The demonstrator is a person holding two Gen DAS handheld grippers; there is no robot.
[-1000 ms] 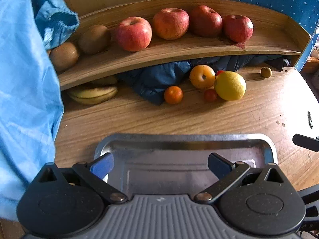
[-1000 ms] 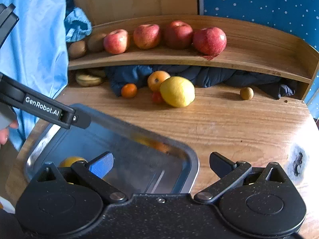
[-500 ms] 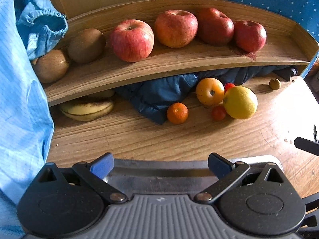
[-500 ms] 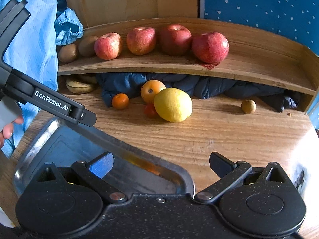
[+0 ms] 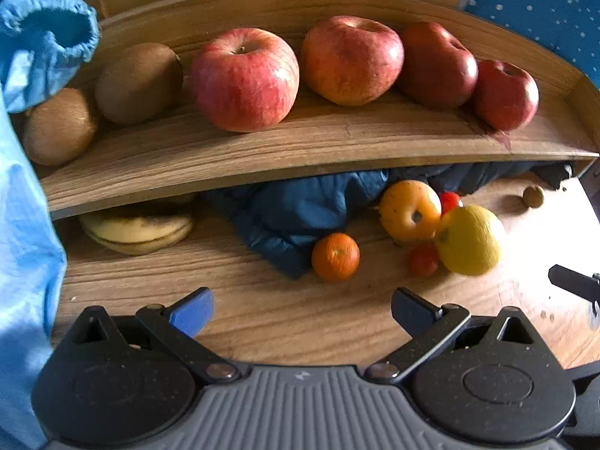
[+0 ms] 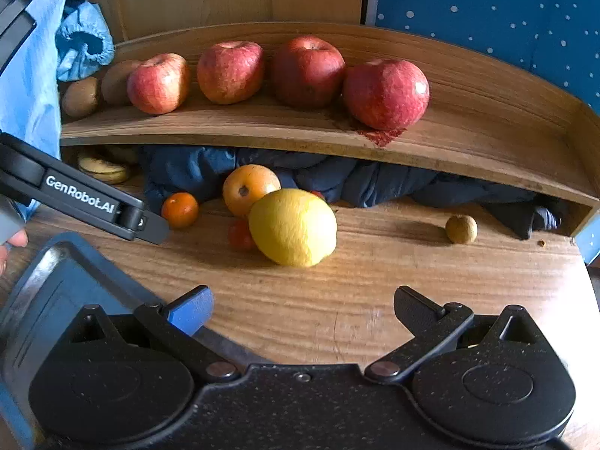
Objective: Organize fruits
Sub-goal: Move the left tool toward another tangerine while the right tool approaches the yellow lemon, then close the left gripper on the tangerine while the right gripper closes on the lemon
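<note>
Several red apples (image 5: pixel 243 78) (image 6: pixel 386 93) and two kiwis (image 5: pixel 138 80) line a curved wooden shelf (image 5: pixel 300 142). Below it on the table lie a lemon (image 6: pixel 292 227) (image 5: pixel 468 240), an orange fruit (image 6: pixel 249 187) (image 5: pixel 408 210), a small tangerine (image 5: pixel 335 257) (image 6: pixel 180 210), cherry tomatoes (image 5: pixel 423 260) (image 6: pixel 240 236), a small brown fruit (image 6: pixel 461 228) and bananas (image 5: pixel 137 228). My left gripper (image 5: pixel 302 309) is open and empty, short of the tangerine. My right gripper (image 6: pixel 303 309) is open and empty, in front of the lemon. A metal tray (image 6: pixel 63 288) lies at the lower left of the right wrist view.
A dark blue cloth (image 5: pixel 296 210) is bunched under the shelf behind the fruit. Light blue fabric (image 5: pixel 26 206) hangs along the left. The left gripper's body (image 6: pixel 86 198) crosses the right wrist view's left side, with a fingertip of a hand (image 6: pixel 17 240) below it.
Both grippers have moved forward toward the shelf and fruit. The tray has dropped out of the left wrist view and slid to the lower left of the right wrist view.
</note>
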